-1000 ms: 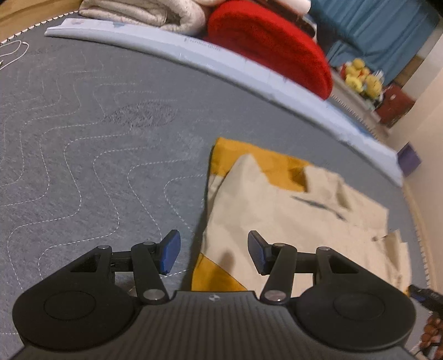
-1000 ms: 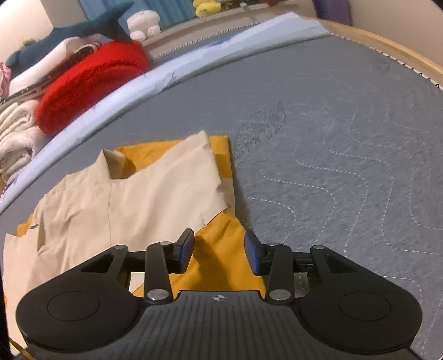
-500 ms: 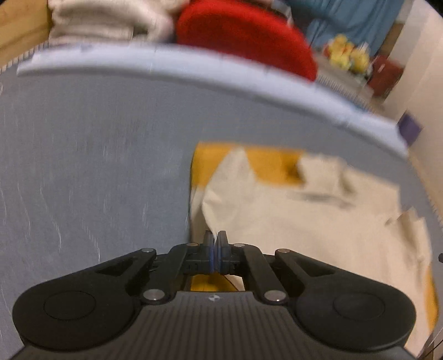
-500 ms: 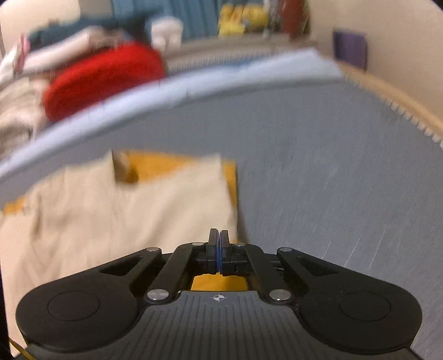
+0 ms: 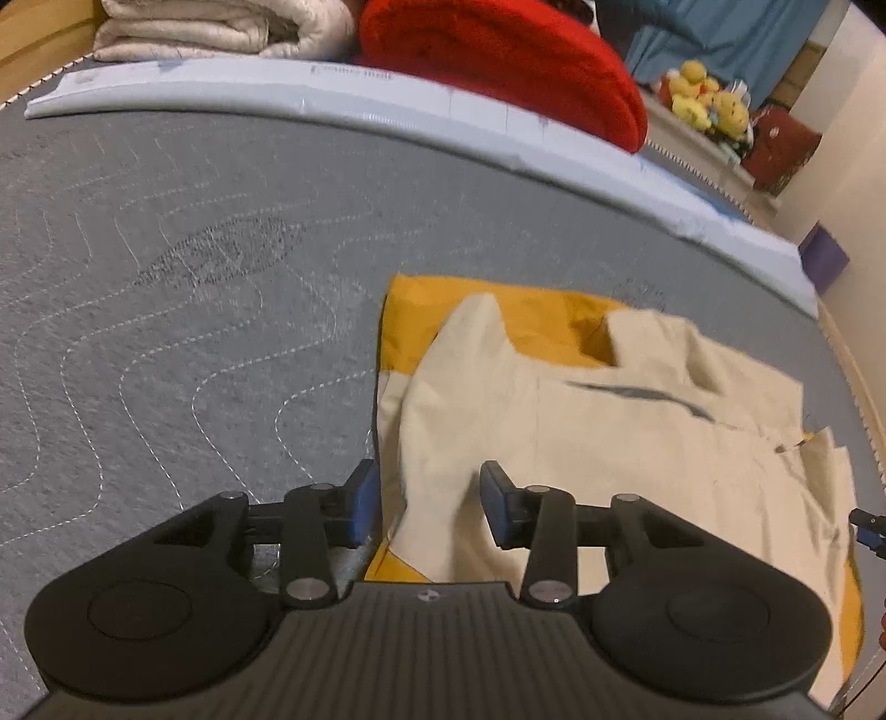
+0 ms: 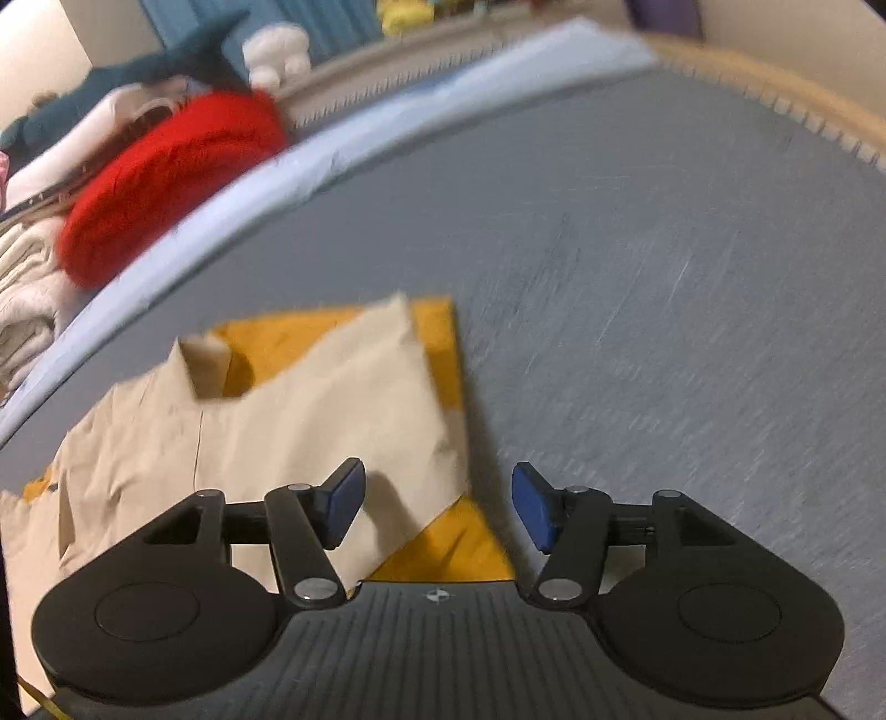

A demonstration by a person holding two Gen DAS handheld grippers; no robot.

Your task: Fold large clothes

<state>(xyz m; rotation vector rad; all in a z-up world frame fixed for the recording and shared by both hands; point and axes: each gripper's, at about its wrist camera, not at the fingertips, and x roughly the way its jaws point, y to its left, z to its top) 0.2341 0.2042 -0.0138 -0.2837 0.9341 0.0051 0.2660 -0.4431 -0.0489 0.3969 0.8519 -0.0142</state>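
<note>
A grey quilted bed (image 5: 166, 343) in a cluttered bedroom, with a half-folded garment lying on it and both grippers empty above its near edge.

The cream and mustard garment (image 5: 637, 443) lies flat on the bed's right half in the left wrist view, well short of the far pale blue mat edge (image 5: 387, 94), behind which sit a red blanket (image 5: 498, 50) and folded cream bedding (image 5: 221, 27). The left gripper (image 5: 426, 501) has its jaws apart over the garment's near left edge; the right gripper (image 6: 437, 507) also stands apart, over the near right corner, where a cream flap overlaps mustard cloth. Nothing is held. By my judgement one fold is laid and the next is being set up: each gripper would need to lower, pinch a near corner, then carry it toward the far edge evenly, so the layers do not slip.
</note>
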